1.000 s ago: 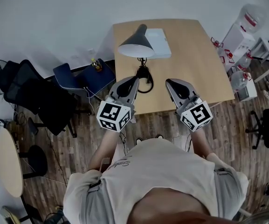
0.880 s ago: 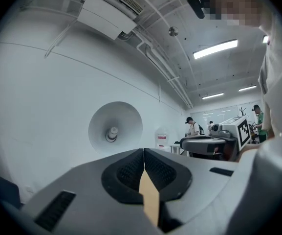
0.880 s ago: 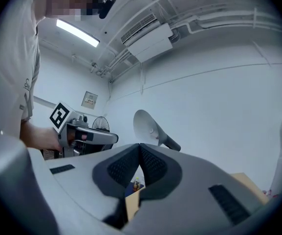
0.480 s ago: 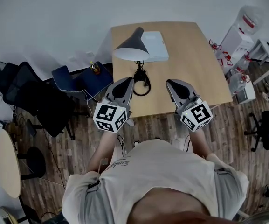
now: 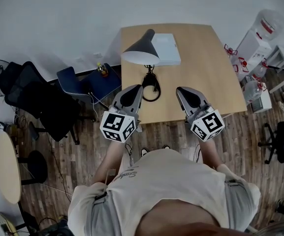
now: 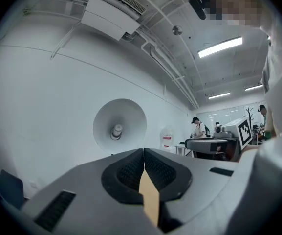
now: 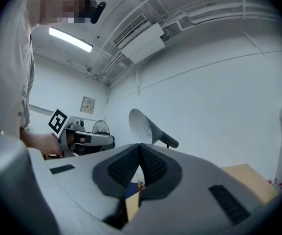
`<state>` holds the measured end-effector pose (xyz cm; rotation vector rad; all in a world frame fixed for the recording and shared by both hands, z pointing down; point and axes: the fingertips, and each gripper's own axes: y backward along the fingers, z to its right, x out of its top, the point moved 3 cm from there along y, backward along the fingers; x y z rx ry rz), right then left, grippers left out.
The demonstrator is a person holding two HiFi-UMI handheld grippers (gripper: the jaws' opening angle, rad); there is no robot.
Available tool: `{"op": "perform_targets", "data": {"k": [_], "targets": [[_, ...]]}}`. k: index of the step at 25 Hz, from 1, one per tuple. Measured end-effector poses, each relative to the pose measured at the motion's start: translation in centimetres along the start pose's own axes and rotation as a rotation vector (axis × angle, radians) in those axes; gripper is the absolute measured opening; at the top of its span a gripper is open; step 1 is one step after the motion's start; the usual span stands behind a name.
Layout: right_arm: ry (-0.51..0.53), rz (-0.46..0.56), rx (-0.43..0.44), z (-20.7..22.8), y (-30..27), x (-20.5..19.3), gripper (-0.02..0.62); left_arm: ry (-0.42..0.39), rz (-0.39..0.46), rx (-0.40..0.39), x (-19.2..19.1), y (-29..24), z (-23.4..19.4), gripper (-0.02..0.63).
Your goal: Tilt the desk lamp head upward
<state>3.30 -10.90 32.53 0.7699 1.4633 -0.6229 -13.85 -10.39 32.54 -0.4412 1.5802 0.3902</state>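
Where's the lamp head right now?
In the head view, the lamp head hangs over the table, far left, beside a flat white box, beyond the left tongs.

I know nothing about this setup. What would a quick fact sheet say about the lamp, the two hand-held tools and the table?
Lamp head: dark cone shade, opening toward the person, untouched
Left gripper: jaws shut, empty, short of the lamp
Right gripper: jaws shut, empty, beside the left one
Table: wooden, also holds a flat white box beyond the lamp head
Tilting: not yet begun
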Motion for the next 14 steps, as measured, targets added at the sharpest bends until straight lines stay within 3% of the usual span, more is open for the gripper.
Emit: {"op": "perform_targets", "data": {"k": [14], "targets": [[-0.02, -0.008, -0.007, 0.4, -0.9, -1.3, -0.005, 0.033, -0.007, 0.043, -1.6, 0.6, -1.1, 0.015]]}}
